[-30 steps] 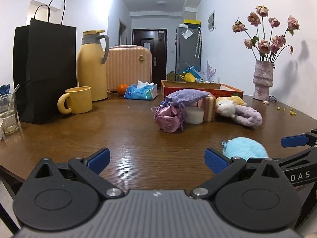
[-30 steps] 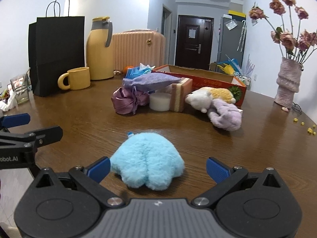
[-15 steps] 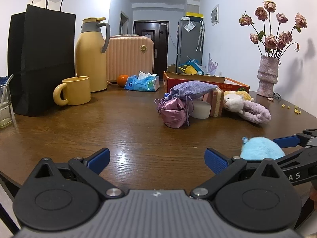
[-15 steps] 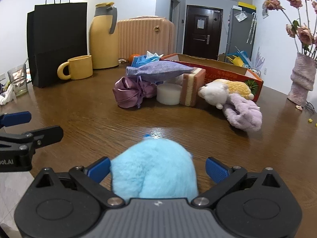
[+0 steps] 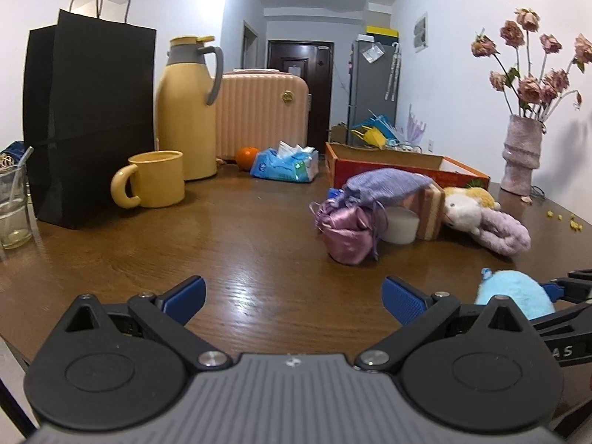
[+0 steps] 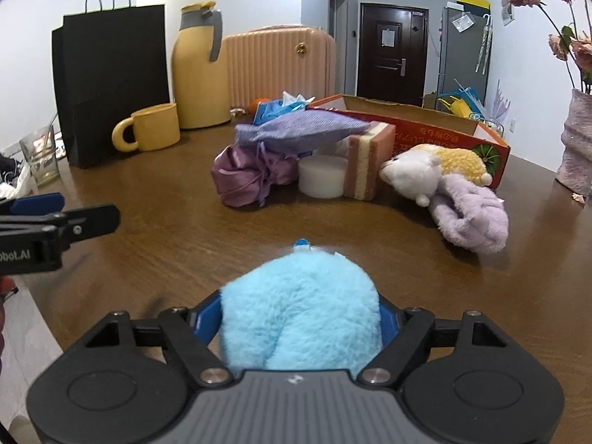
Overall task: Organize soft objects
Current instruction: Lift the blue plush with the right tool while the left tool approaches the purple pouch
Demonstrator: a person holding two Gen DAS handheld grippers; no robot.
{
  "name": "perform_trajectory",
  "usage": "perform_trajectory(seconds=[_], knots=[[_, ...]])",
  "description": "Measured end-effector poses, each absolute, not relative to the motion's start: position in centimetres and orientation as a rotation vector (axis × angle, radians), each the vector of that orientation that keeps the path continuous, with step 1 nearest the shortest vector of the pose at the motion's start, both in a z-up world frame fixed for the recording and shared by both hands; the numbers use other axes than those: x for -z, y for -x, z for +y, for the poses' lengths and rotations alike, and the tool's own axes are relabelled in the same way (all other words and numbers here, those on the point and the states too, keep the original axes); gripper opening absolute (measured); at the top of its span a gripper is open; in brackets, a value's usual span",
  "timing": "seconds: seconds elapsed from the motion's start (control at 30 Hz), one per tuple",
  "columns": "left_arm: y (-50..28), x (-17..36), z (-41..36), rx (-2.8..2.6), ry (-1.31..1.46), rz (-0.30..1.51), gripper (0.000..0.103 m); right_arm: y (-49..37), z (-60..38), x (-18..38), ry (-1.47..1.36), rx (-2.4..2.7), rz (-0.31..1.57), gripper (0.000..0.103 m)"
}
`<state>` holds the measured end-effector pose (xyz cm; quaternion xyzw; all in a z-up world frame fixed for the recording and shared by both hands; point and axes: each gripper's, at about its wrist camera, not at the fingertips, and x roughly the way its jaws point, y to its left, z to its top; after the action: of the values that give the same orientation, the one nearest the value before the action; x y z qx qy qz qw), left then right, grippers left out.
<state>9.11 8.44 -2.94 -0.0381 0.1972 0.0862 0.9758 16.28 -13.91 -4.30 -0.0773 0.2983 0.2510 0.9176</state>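
Observation:
A light blue fluffy toy [image 6: 299, 288] lies on the brown table [image 6: 166, 229] near its front edge. My right gripper [image 6: 299, 318] has it between its jaws, which are closing, and both blue pads press its sides. The toy [image 5: 514, 292] also shows at the right of the left wrist view. My left gripper [image 5: 294, 294] stands open over bare wood with nothing in it. Further back lie a purple satin pouch [image 6: 248, 177], a lavender cloth bag [image 6: 296, 129], a pink and yellow sponge [image 6: 366, 162], a white and yellow plush [image 6: 433, 170] and a lilac fluffy piece [image 6: 473, 214].
An open red cardboard box [image 6: 444, 129] stands behind the soft pile. At the back left are a black paper bag [image 5: 88, 118], a yellow jug [image 5: 185, 111], a yellow mug [image 5: 155, 179] and a glass [image 5: 13, 207]. A vase [image 5: 521, 155] of dried flowers is at the far right.
My right gripper moved forward over the blue toy and its jaws closed in onto the toy's sides. My left gripper drifted sideways, still open.

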Motion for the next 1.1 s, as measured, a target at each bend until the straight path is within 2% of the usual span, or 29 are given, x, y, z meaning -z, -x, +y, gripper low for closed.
perform_trajectory(seconds=[1.1], knots=[[-8.5,-0.2,11.2,-0.286,0.084,0.369,0.103,-23.0,-17.4,-0.7,0.133,-0.39,0.518,0.079]])
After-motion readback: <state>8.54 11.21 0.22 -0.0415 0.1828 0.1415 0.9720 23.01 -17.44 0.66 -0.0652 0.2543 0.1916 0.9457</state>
